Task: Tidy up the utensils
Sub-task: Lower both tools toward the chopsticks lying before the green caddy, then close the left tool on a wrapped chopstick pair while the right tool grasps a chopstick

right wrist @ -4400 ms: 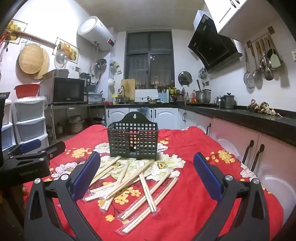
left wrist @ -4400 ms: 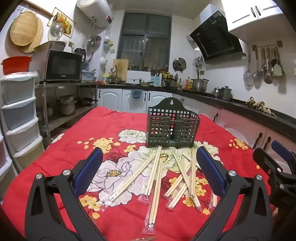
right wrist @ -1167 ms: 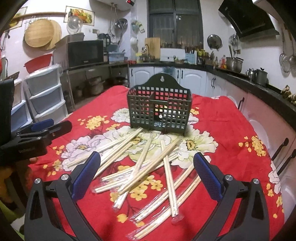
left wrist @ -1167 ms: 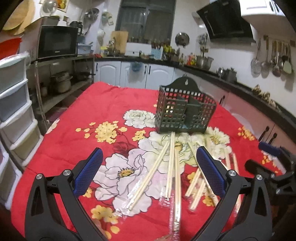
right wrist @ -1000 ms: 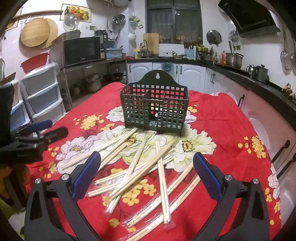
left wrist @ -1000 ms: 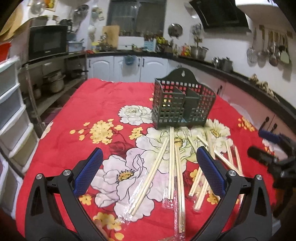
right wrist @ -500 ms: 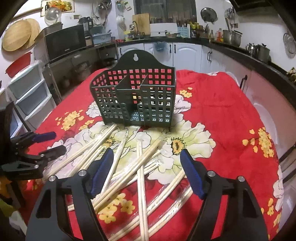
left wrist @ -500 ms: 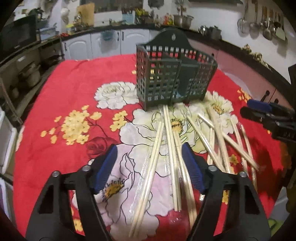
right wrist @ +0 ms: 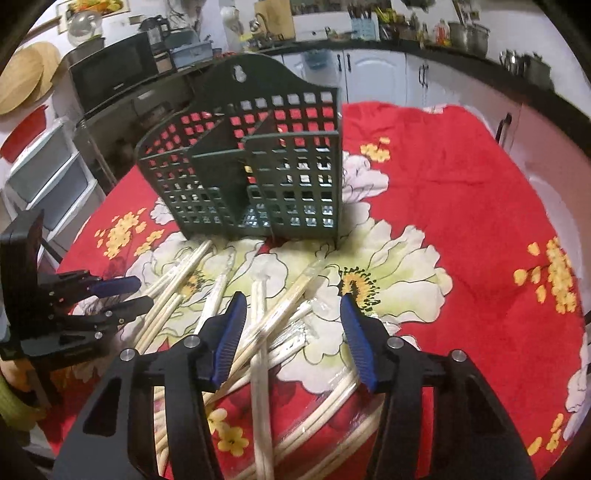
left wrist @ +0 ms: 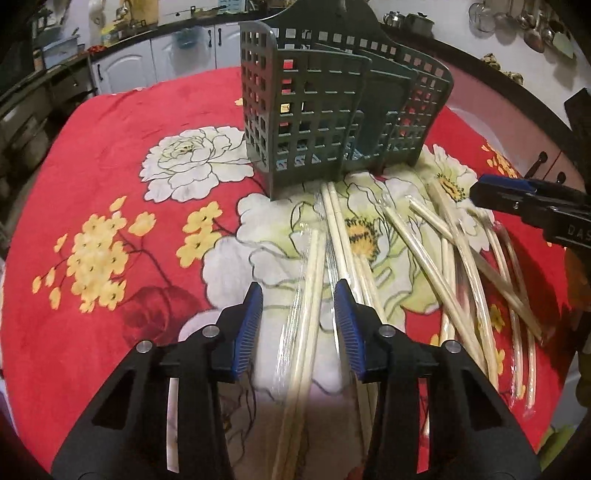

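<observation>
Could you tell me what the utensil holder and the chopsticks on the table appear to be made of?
Utensil holder: likely moulded plastic, matte dark green, judging by its even square grid holes and thin walls. Chopsticks: pale wood or bamboo, hard to tell which, each pair in a clear glossy plastic sleeve that glints.

Background stuff only — the table wears a red tablecloth (left wrist: 122, 122) with big white peonies and little yellow blossoms. In the right wrist view, a black microwave (right wrist: 110, 75) sits around 10 o'clock, a round woven tray (right wrist: 27, 75) hangs further out toward 9, and grey plastic drawers (right wrist: 48, 177) stand below with a red basin (right wrist: 22, 127) on top. White cabinets (right wrist: 373, 79) under a dark countertop run across 12 — metal pots (right wrist: 467, 35) toward 1 o'clock. In the left wrist view, ladles (left wrist: 524, 22) hang on the wall near 1 o'clock.
</observation>
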Demonstrator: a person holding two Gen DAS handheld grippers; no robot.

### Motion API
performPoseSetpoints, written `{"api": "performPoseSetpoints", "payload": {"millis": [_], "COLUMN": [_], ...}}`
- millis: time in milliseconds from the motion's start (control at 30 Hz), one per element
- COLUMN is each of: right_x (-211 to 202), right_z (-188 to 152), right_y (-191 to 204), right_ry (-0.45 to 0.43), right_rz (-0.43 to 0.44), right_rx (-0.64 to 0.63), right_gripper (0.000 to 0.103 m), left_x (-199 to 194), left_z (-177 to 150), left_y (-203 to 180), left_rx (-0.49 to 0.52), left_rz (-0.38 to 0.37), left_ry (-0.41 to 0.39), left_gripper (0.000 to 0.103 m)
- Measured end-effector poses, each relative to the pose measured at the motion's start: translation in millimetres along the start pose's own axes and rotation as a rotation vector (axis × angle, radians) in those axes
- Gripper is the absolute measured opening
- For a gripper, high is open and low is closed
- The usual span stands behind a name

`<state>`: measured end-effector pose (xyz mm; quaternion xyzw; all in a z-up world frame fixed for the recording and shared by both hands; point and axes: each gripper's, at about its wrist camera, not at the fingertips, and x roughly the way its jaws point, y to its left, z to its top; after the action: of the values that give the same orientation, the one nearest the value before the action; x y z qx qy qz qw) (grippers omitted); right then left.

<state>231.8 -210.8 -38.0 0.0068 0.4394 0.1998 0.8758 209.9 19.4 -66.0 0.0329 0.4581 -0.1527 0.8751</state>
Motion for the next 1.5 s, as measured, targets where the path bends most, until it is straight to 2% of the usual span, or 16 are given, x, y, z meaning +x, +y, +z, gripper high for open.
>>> {"api": "performPoseSetpoints", "payload": {"millis": [200,367,567,733,933,1200,1367,1500], "right_x": [24.5,40.8,51.2,46.9,32.6,5.5,-15.3,-40.8], "right_z": [11.2,17.9,23.4,24.5,26.5,24.6,26.0,28.4], "right_y": [-24.7,-31.6,-28.1,-25.7,-21.0,-2.5,7.6,17.8], "right_ry": [0.088,0.125,0.128,0.088,0.037,-0.053,-0.102,-0.156], "right_rz": [0.087,0.11,0.102,0.087,0.107,0.094,0.123,0.136], "right_rx": [0.151,0.187,0.179,0.155,0.128,0.019,-0.012,-0.052], "right_gripper": [0.043,0.036,0.019,0.015,0.014,0.011,0.01,0.009], "left_x": [9.1,14.9,20.5,22.6,18.2,2.6,-21.4,-51.6], "left_z": [15.0,23.0,25.9,24.3,25.2,21.3,25.7,37.5], "left_y": [4.2,4.4,-0.3,1.1,7.9,12.8,20.8,23.4], "left_rx": [-0.009,-0.002,0.02,0.039,0.04,0.06,0.031,0.007], "left_rz": [-0.014,-0.021,-0.034,-0.046,-0.057,-0.067,-0.063,-0.067], "left_ry": [0.005,0.007,0.007,-0.001,0.008,0.012,-0.043,-0.131], "left_gripper": [0.034,0.03,0.019,0.012,0.004,0.003,0.003,0.003]}}
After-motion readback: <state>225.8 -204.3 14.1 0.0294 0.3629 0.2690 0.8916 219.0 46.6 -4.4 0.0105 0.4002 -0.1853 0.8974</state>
